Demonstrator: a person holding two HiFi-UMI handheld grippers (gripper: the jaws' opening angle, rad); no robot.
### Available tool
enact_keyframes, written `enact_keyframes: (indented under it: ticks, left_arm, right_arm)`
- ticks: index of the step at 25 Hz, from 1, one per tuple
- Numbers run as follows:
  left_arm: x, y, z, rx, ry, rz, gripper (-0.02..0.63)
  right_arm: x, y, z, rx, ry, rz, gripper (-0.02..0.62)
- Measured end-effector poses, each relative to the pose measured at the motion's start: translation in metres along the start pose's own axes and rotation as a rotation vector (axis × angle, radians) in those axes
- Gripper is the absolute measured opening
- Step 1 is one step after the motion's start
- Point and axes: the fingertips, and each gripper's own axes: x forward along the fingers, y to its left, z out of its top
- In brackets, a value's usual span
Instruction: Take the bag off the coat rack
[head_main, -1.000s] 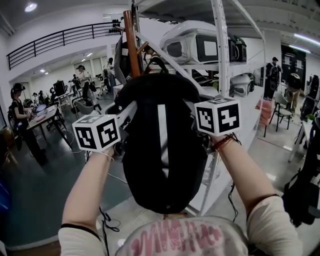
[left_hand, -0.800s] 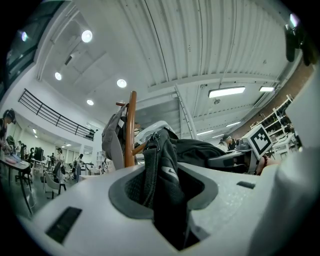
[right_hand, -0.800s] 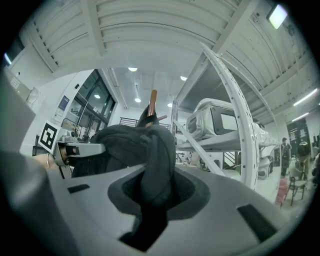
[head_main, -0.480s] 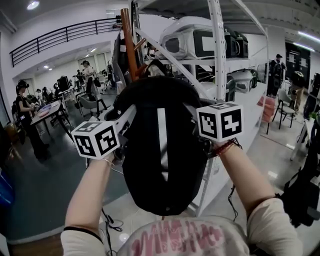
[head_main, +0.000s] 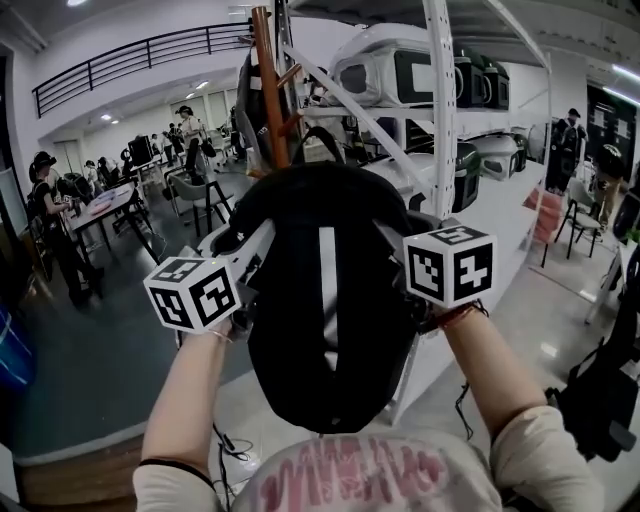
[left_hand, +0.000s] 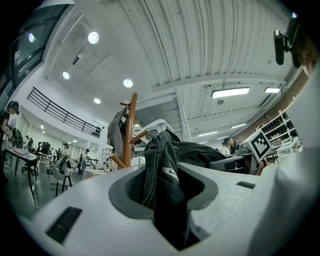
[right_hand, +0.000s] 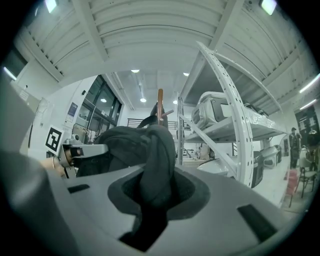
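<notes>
The black bag (head_main: 325, 320) with the white stripe down its middle is hanging upright between my left claw (left_hand: 165, 192) and my right claw (right_hand: 154, 195), each pinching a fold of its dark fabric, with the brown wooden coat rack (head_main: 268, 90) standing behind its top

Matt black cloth bag (head_main: 325, 300); smooth brown wooden coat rack (head_main: 268, 85).
</notes>
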Motion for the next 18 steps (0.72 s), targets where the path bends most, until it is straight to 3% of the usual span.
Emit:
enact_keyframes:
  ticks: [18]
  left_arm:
    - [-0.078, -0.045, -0.041, 0.009, 0.0, 0.041, 0.124]
  right_arm:
    - [-0.057, 0.043, -0.056, 0.038, 0.014, 0.055, 0.083]
